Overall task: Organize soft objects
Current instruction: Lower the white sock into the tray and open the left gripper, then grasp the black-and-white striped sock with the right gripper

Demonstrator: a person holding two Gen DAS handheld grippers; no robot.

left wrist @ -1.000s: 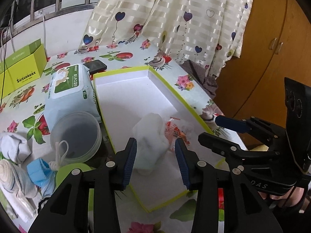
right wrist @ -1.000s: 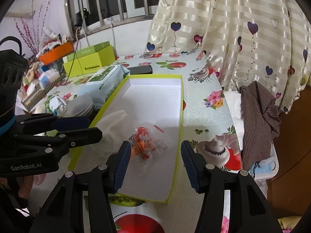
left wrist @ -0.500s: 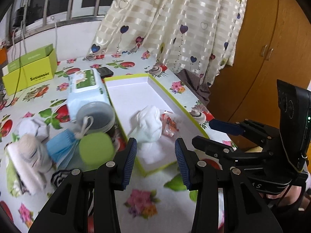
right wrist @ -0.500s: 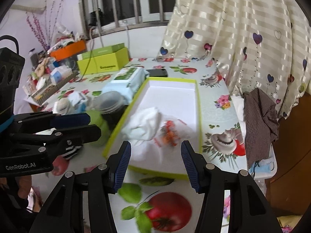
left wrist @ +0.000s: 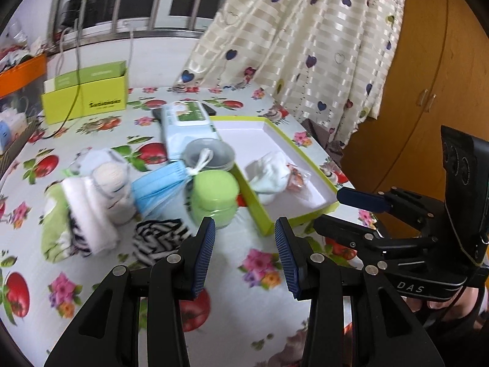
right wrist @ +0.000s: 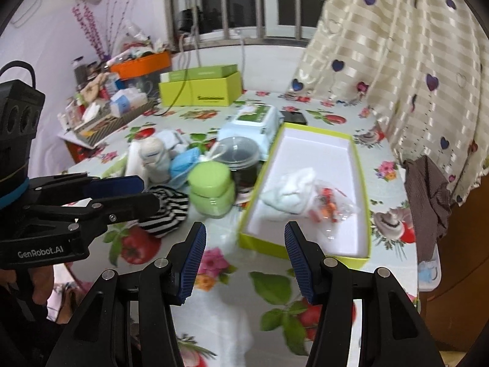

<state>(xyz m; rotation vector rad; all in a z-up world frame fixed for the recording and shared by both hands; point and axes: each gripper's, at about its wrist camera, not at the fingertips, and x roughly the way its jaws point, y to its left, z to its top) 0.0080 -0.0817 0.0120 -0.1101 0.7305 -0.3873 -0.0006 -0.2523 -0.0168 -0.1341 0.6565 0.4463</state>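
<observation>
Both grippers hang empty over the flowered table, left gripper (left wrist: pixel 244 250) and right gripper (right wrist: pixel 244 253) with jaws apart. The white cloth (right wrist: pixel 290 192) lies ahead inside the green-rimmed tray (right wrist: pixel 305 249), well clear of both.

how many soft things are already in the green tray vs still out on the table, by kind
In the green tray:
white cloth: 1
clear packet with orange bits: 1

Out on the table:
striped cloth: 1
blue face mask: 1
rolled white towel: 1
pale sock bundle: 1

Total: 6
</observation>
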